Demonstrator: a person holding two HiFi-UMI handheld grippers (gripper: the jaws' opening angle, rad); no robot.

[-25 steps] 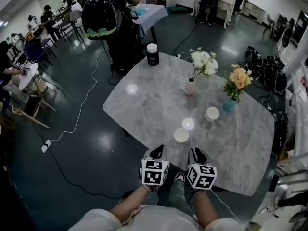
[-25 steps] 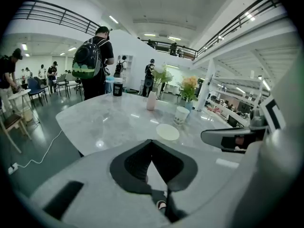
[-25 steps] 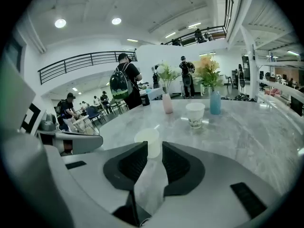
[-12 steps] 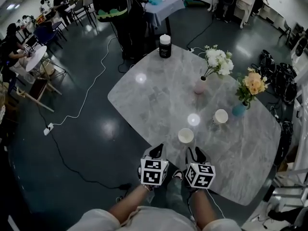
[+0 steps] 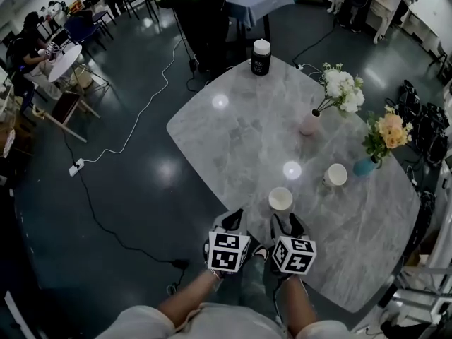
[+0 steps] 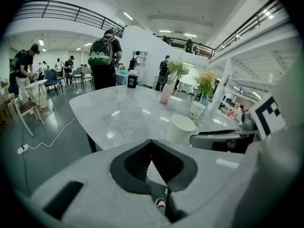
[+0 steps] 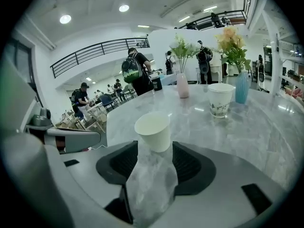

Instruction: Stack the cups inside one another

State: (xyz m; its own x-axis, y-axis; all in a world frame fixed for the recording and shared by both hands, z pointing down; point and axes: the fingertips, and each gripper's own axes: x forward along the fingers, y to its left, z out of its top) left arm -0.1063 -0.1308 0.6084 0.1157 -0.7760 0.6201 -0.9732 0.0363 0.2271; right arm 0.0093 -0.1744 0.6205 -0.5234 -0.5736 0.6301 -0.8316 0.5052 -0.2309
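A plain white paper cup (image 5: 280,198) stands upright near the front edge of the grey marble table (image 5: 233,140). A second white cup (image 5: 336,174), with a printed pattern, stands farther right beside the teal vase. My right gripper (image 5: 288,224) sits just short of the near cup. In the right gripper view the cup (image 7: 153,131) is right at the tips of my right gripper (image 7: 154,148), whose jaws are opening and not touching it. My left gripper (image 5: 233,221) hovers at the table edge to the cup's left, and in its own view the left gripper (image 6: 151,142) is shut and empty.
On the table's far side stand a pink vase with white flowers (image 5: 311,122), a teal vase with orange flowers (image 5: 366,165) and a black canister with a white lid (image 5: 261,56). A cable (image 5: 127,140) runs over the dark floor at left. People and chairs are in the background.
Both grippers have come a little lower and nearer to the near cup. The head view has shifted, so the table sits lower and farther right in the picture.
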